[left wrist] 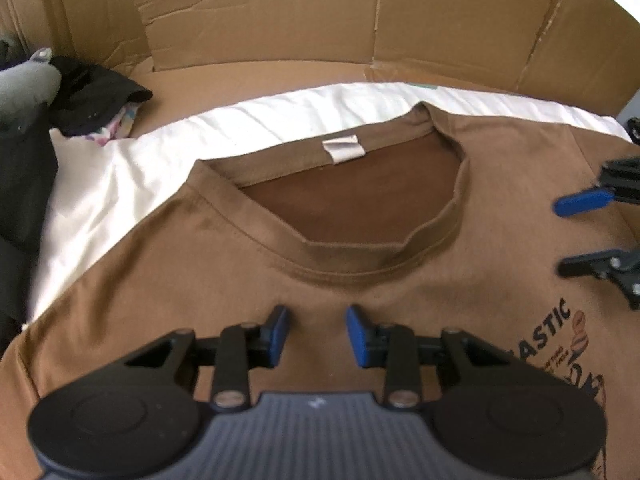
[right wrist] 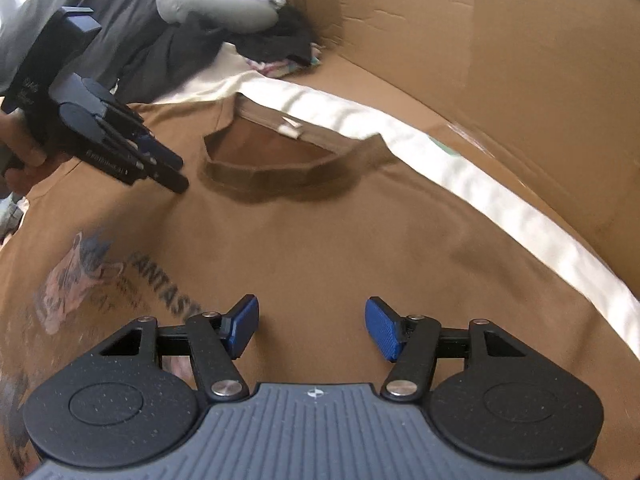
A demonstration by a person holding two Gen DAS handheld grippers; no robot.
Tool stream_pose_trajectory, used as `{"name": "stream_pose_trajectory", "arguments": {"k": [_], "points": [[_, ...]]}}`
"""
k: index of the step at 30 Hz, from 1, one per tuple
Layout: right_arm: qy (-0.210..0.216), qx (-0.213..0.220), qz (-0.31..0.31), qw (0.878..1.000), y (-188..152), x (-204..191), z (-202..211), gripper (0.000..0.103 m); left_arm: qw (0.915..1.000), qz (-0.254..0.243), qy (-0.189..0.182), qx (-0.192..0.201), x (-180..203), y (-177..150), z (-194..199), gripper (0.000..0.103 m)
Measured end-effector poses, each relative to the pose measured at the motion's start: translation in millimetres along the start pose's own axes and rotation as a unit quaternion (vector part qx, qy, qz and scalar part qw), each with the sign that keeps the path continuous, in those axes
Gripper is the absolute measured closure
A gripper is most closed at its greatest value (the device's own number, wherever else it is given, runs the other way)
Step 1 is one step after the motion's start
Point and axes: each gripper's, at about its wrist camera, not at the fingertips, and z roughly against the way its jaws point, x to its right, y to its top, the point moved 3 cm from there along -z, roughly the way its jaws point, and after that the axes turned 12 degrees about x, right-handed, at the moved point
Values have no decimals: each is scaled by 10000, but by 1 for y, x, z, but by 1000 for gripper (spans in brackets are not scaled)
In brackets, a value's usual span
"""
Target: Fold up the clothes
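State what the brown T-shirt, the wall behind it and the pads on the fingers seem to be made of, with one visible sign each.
Brown T-shirt: soft matte knit, probably cotton; stitched ribbed collar.
Wall: corrugated cardboard; creases and torn edges.
Finger pads: blue, likely rubber or plastic; fine dotted texture.

Cardboard-walled [left wrist: 280,20] home folding station
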Motion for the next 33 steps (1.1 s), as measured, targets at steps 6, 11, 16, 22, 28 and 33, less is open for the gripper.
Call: {"name": "stream_pose_trajectory", "arguments": {"k": [6,11,16,22,28,33], "points": [[-119,174,377,9991,6,-13,-28,34,9996,147,77,207,5,2,-2,68],[-188,338,609,9974,13,-15,-45,32,9982,273,149,505,7,2,-8,68],[-321,353,684,9965,23,-19,-59,32,9955,475,255,773,5,4,-11,66],[-534,453,642,9955,38,-18,-77,32,9914,715,548,949,2,2,4,67],[-506,439,425,9968,55,-12,-72,42,9885,887,487,1121,19,-5,34,66],[-513,567,365,9964,54,-6,-42,42,9872,1064,393,1123,38,-3,25,68]]}}
